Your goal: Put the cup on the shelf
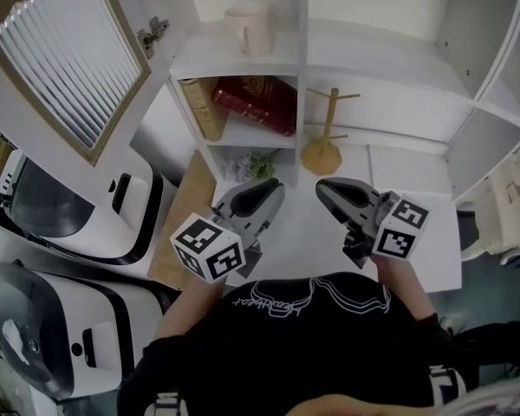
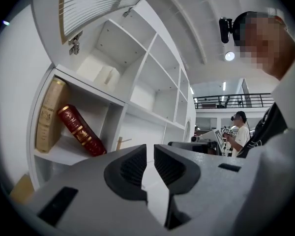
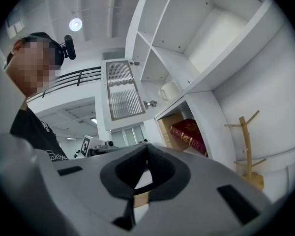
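Observation:
A cream cup [image 1: 250,29] stands upright on the upper left shelf [image 1: 210,61] of the white cabinet; it also shows as the cup [image 2: 105,75] in the left gripper view and the cup [image 3: 169,90] in the right gripper view. Both grippers hover low, close to the person's body, well below and away from the cup. My left gripper [image 1: 274,185] [image 2: 150,150] has a narrow gap between its jaws with nothing in it. My right gripper [image 1: 324,185] [image 3: 147,148] has its tips together and holds nothing.
A red book [image 1: 256,102] leans against a tan book [image 1: 204,107] in the compartment below the cup. A wooden mug tree [image 1: 322,142] stands on the white counter [image 1: 416,180]. A slatted cabinet door [image 1: 65,55] hangs open at left above white appliances [image 1: 78,215].

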A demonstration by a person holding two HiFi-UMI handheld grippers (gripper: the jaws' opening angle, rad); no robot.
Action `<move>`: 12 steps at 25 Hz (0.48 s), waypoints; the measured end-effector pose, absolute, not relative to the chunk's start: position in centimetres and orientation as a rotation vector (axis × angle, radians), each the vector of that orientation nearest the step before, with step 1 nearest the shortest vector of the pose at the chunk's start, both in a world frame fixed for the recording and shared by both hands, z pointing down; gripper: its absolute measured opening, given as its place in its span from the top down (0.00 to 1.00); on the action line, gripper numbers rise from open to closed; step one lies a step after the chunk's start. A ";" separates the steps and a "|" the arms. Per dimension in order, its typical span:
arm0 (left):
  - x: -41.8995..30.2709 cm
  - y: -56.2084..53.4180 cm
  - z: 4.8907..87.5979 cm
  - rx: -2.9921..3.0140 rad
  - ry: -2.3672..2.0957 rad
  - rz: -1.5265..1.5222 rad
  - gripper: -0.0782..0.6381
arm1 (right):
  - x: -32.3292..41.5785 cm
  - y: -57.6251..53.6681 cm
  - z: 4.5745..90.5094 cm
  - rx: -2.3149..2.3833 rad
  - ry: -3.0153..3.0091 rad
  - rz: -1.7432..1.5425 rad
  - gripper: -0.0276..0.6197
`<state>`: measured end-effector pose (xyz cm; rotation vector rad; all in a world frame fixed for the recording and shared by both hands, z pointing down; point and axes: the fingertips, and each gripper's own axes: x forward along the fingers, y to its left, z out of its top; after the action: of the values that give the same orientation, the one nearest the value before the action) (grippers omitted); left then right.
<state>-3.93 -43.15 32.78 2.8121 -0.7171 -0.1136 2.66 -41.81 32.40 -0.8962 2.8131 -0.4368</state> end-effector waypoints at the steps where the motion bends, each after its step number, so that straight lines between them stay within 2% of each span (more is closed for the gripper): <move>1: -3.8 -42.9 33.2 2.813 -0.714 -0.094 0.83 | 2.6 -41.8 32.6 -0.896 2.812 -0.448 0.95; 6: -3.7 -41.7 33.4 2.855 -0.712 -0.046 0.88 | 2.3 -41.4 33.0 -0.888 2.805 -0.462 0.95; 12: -4.1 -41.0 32.8 2.870 -0.711 -0.045 0.88 | 1.5 -41.1 32.4 -0.876 2.828 -0.393 0.95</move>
<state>-4.09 -41.00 32.83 2.8696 -0.7112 -0.0446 1.47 -41.15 32.40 -0.8760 2.8280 -0.3928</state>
